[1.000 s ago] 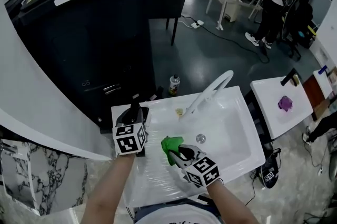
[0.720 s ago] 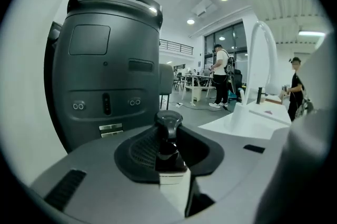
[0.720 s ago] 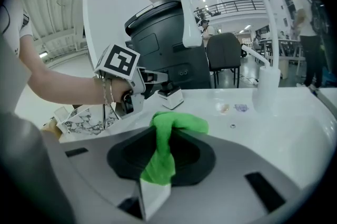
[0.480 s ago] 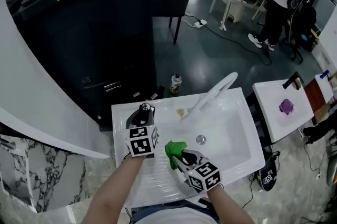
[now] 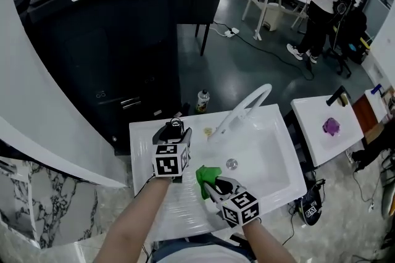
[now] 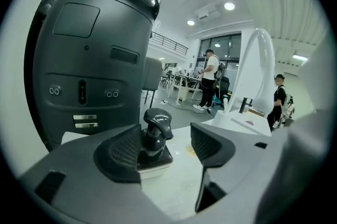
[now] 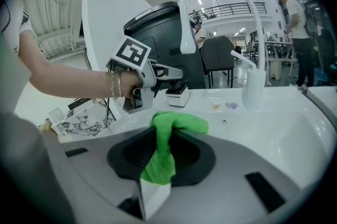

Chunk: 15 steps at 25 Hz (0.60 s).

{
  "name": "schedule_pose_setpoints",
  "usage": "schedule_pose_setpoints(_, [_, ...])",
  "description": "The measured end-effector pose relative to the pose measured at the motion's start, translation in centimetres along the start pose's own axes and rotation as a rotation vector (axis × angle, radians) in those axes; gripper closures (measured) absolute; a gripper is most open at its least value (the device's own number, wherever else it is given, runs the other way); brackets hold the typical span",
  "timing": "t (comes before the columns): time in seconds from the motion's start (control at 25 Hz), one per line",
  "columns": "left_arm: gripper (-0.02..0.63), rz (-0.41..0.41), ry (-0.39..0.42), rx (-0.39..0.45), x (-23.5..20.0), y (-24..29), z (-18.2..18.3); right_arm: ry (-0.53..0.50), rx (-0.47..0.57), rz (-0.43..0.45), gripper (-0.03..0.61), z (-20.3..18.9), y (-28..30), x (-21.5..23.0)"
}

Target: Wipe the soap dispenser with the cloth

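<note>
One soap dispenser (image 6: 156, 139), a white block with a black pump head, stands upright at the far left corner of the white table (image 5: 141, 143), left of the sink basin (image 5: 271, 160). It sits between the jaws of the left gripper (image 6: 176, 143), close against the left-hand jaw; whether it touches that jaw I cannot tell. The other jaw stands clear of it, with bare table showing in the gap. Those jaws have just been opening and now stand wide, released, gripping nothing. In the head view the pump head shows just past this gripper's marker cube.

Nearer the person, the green cloth (image 7: 178, 122) is pinched in the right gripper (image 7: 158, 161), whose jaws are clenched on it. A bunch of the cloth folds over their tips, apart from the dispenser. This gripper is over the near part of the table, at the basin's left side. The white curved tap (image 5: 248, 106) rises behind the basin, right of the dispenser. Behind the table stands a dark machine (image 5: 111, 39).
</note>
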<state>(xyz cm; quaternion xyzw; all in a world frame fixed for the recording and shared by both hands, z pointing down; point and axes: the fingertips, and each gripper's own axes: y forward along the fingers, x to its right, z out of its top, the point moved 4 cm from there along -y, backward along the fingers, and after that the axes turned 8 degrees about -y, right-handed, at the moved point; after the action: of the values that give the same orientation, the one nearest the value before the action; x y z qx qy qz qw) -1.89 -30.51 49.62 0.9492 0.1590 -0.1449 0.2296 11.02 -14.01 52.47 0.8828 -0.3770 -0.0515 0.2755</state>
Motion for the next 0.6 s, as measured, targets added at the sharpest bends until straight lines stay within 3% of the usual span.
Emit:
schedule_pose_setpoints(0.24, [0.301, -0.032, 0.125, 0.014, -0.4, -3.5, 0.3, 0.086, 0.054, -0.066, 0.492, 0.1, -1.1, -0.2])
schedule_pose_setpoints(0.44, [0.29, -0.084, 0.187, 0.047, -1.2, -8.3, 0.8, 0.145, 0.085, -0.135, 0.492, -0.5, -2.1, -1.3])
schedule_pose_setpoints(0.6, [0.288, -0.136, 0.22, 0.094, -0.7, -12.9, 0.7, 0.158, 0.17, -0.211, 0.492, 1.2, -3.2, -2.3])
